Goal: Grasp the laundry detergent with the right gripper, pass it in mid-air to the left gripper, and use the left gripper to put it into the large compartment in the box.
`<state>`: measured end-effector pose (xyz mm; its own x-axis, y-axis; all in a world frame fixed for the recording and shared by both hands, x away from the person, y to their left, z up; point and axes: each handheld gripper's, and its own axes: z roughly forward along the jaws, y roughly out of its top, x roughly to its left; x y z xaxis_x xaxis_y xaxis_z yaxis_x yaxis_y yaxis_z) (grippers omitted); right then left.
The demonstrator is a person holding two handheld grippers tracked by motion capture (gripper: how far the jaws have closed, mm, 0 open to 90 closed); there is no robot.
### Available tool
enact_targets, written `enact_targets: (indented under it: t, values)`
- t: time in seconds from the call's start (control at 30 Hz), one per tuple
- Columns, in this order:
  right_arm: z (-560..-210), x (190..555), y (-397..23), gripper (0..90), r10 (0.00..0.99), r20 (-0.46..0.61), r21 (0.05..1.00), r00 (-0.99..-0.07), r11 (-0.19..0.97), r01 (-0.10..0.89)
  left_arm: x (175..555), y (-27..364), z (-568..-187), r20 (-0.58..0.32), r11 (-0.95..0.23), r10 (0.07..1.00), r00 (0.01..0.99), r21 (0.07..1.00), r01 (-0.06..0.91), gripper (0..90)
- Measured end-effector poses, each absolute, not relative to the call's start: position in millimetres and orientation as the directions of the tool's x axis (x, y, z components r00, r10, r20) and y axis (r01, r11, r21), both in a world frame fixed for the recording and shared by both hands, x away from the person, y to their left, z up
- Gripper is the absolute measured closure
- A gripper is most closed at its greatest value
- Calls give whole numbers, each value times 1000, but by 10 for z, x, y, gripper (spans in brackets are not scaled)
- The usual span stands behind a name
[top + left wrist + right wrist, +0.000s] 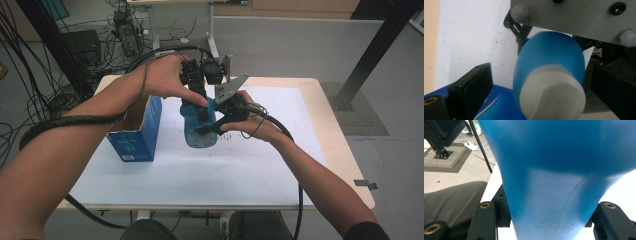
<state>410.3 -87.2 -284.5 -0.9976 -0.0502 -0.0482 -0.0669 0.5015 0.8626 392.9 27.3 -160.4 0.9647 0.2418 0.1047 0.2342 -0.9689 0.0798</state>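
Your right gripper has its jaws closed tight on the blue bottle, one jaw on each side of its body; the bottle is up in the air over the middle of the counter, just beside the blue box. In the right gripper view the bottle looks smooth and a bit see-through, like soft plastic, with faint scratch marks low down; it gets wide at one end and slim at the other.

Your left gripper comes down from above, by the top of the bottle; in the left gripper view its jaws stand open, one on each side of the white cap, and do not press on it yet. The cap is round, thick and milky white, with a flat top; the bottle swells out like an egg behind it.

I think you are at the step of taking hold of the cap; next you likely need to close the left jaws on it, keep the right grip firm, then twist.

Farther off, the box is stiff card, open at the top; the counter under it has a white, flat sheet with small marks.
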Motion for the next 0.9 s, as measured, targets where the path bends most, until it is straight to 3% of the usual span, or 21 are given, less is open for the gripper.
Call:
enact_targets:
  t: [0.9]
  values:
    - [-2773, 4080, -842, 439, -61, -48, 873, -997, 482, -72, 3918, 303, -1620, 94, -970, 235, 968, 84, 227, 50]
